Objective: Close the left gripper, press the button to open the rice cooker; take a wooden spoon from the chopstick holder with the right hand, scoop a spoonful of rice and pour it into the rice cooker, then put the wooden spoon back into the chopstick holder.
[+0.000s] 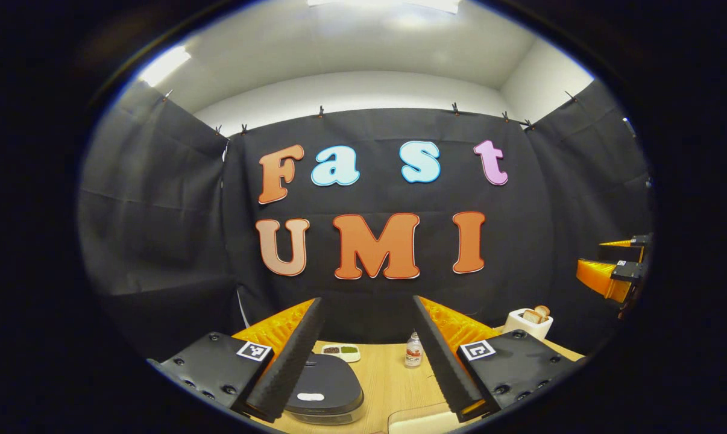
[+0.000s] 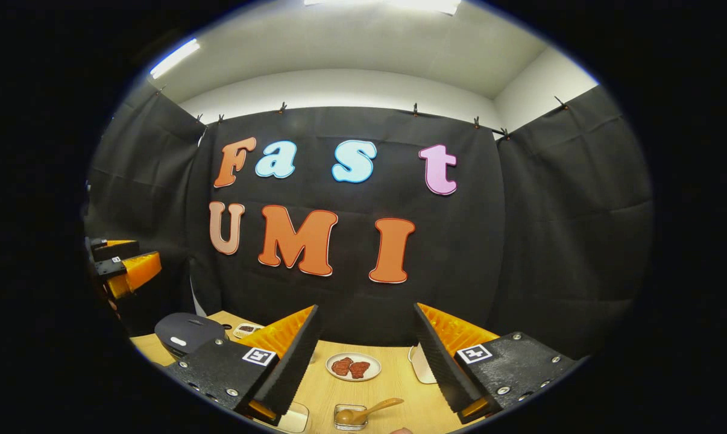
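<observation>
The left gripper (image 1: 368, 355) hovers over the dark, round, closed-lid rice cooker (image 1: 324, 386) on the pale wooden worktop (image 1: 393, 380), fingers wide, likely lining up for its button. Right gripper (image 2: 366, 361), fingers wide and empty, hangs right of the cooker, above a wooden spoon (image 2: 369, 410).

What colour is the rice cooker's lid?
Dark grey, nearly black, with a small white button; the rice cooker shows best in the left gripper view.

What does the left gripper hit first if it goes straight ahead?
Probably the booth wall. The left gripper, fingers open, points level over the table; the rice cooker and the small bottle sit below that line. Depth is unclear.
</observation>
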`<move>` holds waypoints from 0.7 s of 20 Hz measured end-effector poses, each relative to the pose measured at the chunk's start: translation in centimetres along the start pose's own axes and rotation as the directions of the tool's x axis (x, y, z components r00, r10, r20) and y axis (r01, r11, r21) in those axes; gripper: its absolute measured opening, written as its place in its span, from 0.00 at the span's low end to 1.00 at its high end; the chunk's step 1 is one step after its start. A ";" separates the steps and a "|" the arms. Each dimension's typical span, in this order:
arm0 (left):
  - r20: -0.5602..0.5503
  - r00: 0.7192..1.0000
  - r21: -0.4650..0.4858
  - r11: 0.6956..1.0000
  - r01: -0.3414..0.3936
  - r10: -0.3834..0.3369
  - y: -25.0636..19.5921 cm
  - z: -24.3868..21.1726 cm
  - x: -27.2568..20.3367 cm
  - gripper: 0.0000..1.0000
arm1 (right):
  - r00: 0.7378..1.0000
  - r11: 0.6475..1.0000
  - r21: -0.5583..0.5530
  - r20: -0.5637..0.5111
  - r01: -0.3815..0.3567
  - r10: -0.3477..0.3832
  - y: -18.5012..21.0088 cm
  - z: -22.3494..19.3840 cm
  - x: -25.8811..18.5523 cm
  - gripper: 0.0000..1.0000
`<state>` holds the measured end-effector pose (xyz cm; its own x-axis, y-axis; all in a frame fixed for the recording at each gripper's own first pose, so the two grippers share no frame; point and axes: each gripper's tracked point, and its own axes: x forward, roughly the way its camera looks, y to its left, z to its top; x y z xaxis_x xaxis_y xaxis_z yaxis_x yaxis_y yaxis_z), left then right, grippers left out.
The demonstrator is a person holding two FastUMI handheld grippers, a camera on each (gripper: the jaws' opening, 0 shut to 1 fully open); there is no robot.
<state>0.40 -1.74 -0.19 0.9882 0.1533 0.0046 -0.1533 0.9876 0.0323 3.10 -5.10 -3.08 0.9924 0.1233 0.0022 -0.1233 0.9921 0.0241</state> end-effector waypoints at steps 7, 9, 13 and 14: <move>-0.117 0.990 0.010 0.997 -0.076 0.077 4.3 -1.7 3.0 0.33 | 0.998 0.999 0.026 -0.057 0.034 -0.033 -1.0 -2.6 0.7 0.93; -0.217 0.975 0.002 0.998 -0.058 0.057 5.2 -3.9 4.3 0.07 | 0.997 0.998 0.024 -0.052 0.056 -0.055 -1.2 -2.6 0.5 0.97; -0.472 0.881 -0.122 0.988 -0.093 0.024 6.9 -10.3 6.5 0.05 | 0.990 0.994 0.013 -0.085 0.110 -0.109 -2.0 -4.5 0.0 0.98; -0.533 0.846 -0.148 0.983 -0.112 0.016 7.8 -11.9 6.9 0.05 | 0.987 0.992 0.015 -0.102 0.124 -0.122 -2.2 -5.2 -0.2 0.94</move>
<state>6.03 7.42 -11.84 0.8334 0.1633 -0.5280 -0.2619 0.9580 -0.1170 3.19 -7.16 -8.37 0.9947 0.0032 -0.1032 0.0008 0.9992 0.0391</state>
